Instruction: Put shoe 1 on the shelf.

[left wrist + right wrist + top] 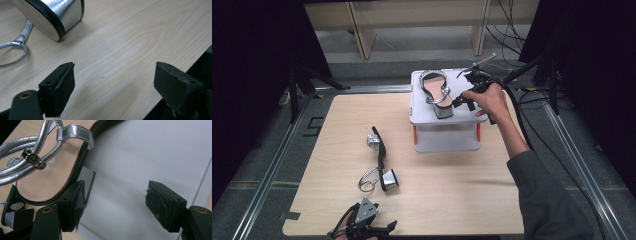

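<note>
Up on the white shelf stand [428, 118], one silver block-heel sandal [435, 93] lies with the right gripper [466, 99] just beside its heel end, jaws apart and nothing between them. Its mate [381, 165] lies on the wooden table [452, 185], near the left gripper [363, 222], whose jaws stand apart and empty.

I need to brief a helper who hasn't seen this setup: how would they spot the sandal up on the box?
Look at the wooden table and find the white box at its far edge. The sandal lies flat on the box lid, beside the right claw. Its twin, the second sandal, lies on its side on the bare wood instead, near the left claw.
</note>
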Demonstrator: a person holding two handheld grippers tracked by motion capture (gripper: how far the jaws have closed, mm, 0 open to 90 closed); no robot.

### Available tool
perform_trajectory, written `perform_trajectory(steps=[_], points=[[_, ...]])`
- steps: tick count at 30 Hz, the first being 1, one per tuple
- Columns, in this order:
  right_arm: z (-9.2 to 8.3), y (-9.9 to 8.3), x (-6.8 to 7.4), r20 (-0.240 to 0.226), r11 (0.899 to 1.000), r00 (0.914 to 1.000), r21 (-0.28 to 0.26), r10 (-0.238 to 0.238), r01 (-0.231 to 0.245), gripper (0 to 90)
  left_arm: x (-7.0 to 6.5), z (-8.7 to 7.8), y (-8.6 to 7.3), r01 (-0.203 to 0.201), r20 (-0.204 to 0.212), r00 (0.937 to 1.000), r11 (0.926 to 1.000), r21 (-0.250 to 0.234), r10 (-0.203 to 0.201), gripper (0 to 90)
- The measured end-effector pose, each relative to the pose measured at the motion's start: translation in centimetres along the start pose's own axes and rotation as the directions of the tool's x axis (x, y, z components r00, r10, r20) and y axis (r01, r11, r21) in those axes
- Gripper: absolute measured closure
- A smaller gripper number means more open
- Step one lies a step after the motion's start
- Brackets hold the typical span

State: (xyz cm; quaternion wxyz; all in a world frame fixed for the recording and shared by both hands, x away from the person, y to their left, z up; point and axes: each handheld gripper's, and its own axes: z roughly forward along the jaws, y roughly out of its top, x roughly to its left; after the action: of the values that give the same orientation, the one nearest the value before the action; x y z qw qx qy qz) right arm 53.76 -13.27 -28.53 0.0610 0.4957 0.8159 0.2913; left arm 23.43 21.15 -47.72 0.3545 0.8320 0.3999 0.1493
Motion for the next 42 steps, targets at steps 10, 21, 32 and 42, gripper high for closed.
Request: perform_trajectory(steps=[10,21,32,42], points=[[0.4,0.0,1.0,-0.023,1.0,0.9997,0.0,-0.006,0.006,28.7,-0.2,0.1,0.0,0.019,0.01,0.9998,0.9996,-0.02,-0.019,16.5],[-2.8,-3.6,1.1,-0.085,0.996,0.9948,-0.079,-0.055,0.049,26.3,-0.1,0.0,0.0,0.036,-0.009,0.9993,0.9986,-0.038,-0.037,16.5],[-3.9,-12.7,1.5,-0.172,0.968,0.9639,-0.181,-0.203,0.172,26.4,2.0,-0.4,0.9,0.126,-0.07,0.9882,0.9835,-0.13,-0.136,16.3],[0.7,-19.9,2.0,-0.16,0.966,0.954,-0.101,-0.254,0.24,27.1,4.0,1.0,1.8,0.201,-0.075,0.9733,0.9641,-0.173,-0.217,19.5]])
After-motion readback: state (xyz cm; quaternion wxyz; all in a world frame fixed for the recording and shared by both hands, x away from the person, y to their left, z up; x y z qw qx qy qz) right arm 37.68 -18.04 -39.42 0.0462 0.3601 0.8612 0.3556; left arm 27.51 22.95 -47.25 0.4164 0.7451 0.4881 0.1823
